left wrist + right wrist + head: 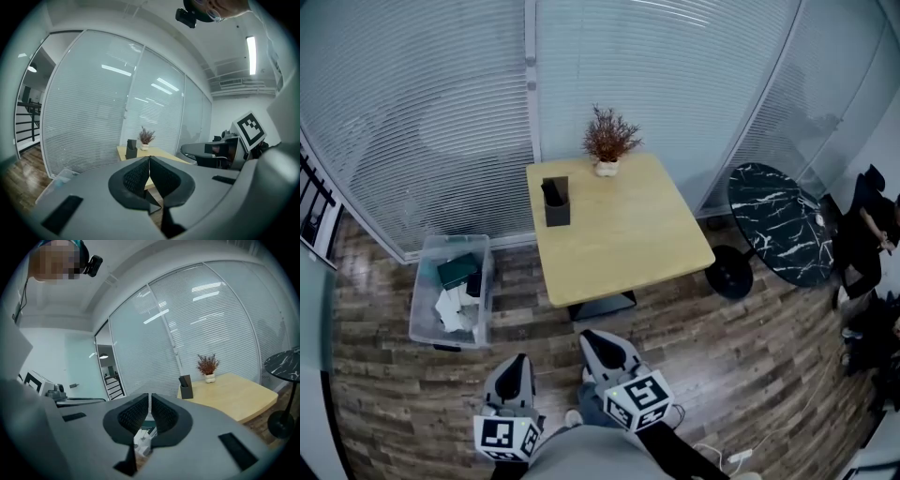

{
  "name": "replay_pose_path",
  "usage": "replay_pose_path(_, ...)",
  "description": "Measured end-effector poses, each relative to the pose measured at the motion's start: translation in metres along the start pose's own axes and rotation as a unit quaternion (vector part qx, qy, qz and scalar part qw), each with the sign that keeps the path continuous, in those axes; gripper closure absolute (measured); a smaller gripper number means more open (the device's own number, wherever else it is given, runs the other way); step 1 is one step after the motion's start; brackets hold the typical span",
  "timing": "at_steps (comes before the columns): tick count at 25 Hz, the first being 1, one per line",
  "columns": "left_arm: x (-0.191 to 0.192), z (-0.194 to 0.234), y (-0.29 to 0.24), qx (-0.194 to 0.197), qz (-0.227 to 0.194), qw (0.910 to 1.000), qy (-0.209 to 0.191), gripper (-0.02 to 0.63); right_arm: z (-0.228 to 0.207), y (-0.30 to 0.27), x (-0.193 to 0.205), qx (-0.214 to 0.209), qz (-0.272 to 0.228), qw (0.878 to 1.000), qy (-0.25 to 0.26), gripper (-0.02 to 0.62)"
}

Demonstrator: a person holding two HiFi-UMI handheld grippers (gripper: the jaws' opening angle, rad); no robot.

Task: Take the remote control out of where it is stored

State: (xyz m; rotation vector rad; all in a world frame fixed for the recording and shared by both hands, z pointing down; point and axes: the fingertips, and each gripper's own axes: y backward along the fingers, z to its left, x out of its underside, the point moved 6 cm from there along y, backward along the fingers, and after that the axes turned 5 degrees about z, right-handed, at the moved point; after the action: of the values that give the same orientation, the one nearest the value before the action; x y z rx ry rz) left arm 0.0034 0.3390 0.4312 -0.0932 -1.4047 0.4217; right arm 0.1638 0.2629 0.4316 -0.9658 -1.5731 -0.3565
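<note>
Floorboards carry a clear bin seen whole only overhead; left claw and right claw both closed, empty.

Down on the dark plank floor: a square pale-wood table on a dark foot, a clear plastic bin just to its left by the glass wall, and a round black marble table off to the right. Up on the pale tabletop, two things near the far edge: a black holder upright toward the left corner, and a small potted plant in a white pot beside it, not touching.
</note>
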Motion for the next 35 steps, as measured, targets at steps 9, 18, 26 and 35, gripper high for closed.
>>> replay_pose_path(9,-0.032,0.009,-0.071,-0.023,-0.006,0.9995,0.019,0.597,-0.060,-0.051,-0.036,-0.027,0.015,0.999,0.014,0.591)
replay_pose_path(18,-0.044,0.008,-0.115,-0.040,-0.011,0.9988,0.023,0.597,-0.100,-0.081,-0.047,-0.047,0.022,0.998,0.019,0.591)
replay_pose_path(26,-0.055,0.025,-0.136,-0.038,-0.006,0.9990,0.023,0.597,-0.111,-0.104,-0.057,-0.036,0.022,0.999,0.012,0.590)
replay_pose_path(35,-0.082,0.077,-0.180,-0.008,-0.002,0.9999,0.008,0.597,-0.120,-0.166,-0.078,-0.007,0.013,1.000,-0.002,0.589)
